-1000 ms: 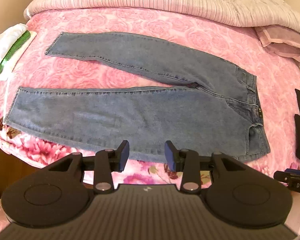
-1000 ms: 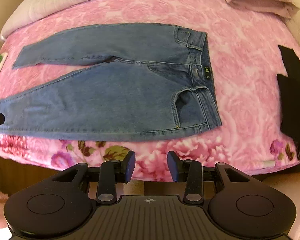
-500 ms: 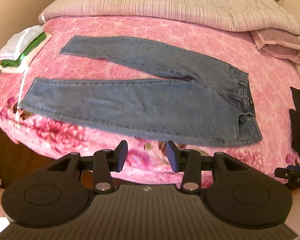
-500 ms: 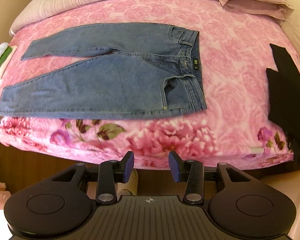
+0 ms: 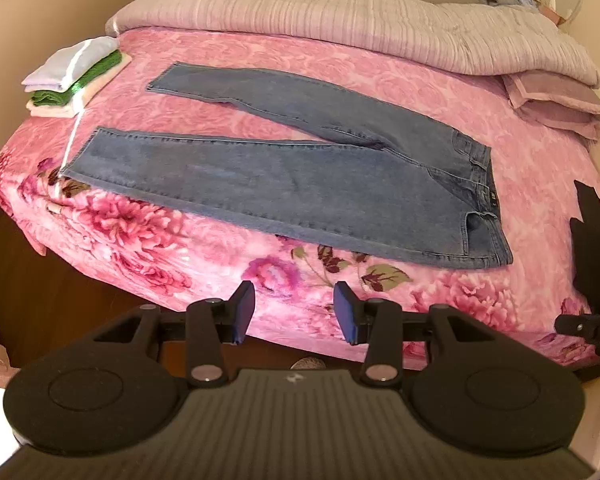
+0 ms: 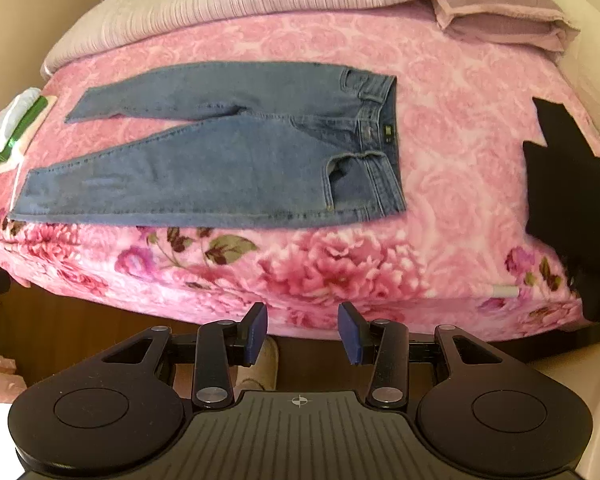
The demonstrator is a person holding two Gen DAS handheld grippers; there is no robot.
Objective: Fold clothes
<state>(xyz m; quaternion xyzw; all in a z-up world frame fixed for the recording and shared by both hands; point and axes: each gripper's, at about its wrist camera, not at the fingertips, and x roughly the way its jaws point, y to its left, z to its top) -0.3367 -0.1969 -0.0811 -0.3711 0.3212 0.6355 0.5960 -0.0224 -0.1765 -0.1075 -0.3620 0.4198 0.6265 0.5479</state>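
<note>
A pair of blue jeans (image 5: 284, 184) lies flat on the pink floral bedspread (image 5: 340, 80), legs spread apart to the left, waistband to the right. In the right wrist view the same jeans (image 6: 228, 160) run along the near edge of the bed. My left gripper (image 5: 295, 312) hangs open off the near side of the bed, well short of the jeans, with nothing between its blue pads. My right gripper (image 6: 303, 328) is open too, below the bed's edge and apart from the cloth.
A stack of folded white and green clothes (image 5: 74, 76) sits at the bed's far left corner. A black garment (image 6: 568, 184) lies at the right edge. A grey quilt (image 5: 340, 12) and a folded mauve blanket (image 5: 556, 104) line the back. Dark floor shows below the bed.
Both grippers have drawn back from the bed and risen a little, so the jeans look smaller and farther. The left jaws have widened slightly. The jeans have not moved.
</note>
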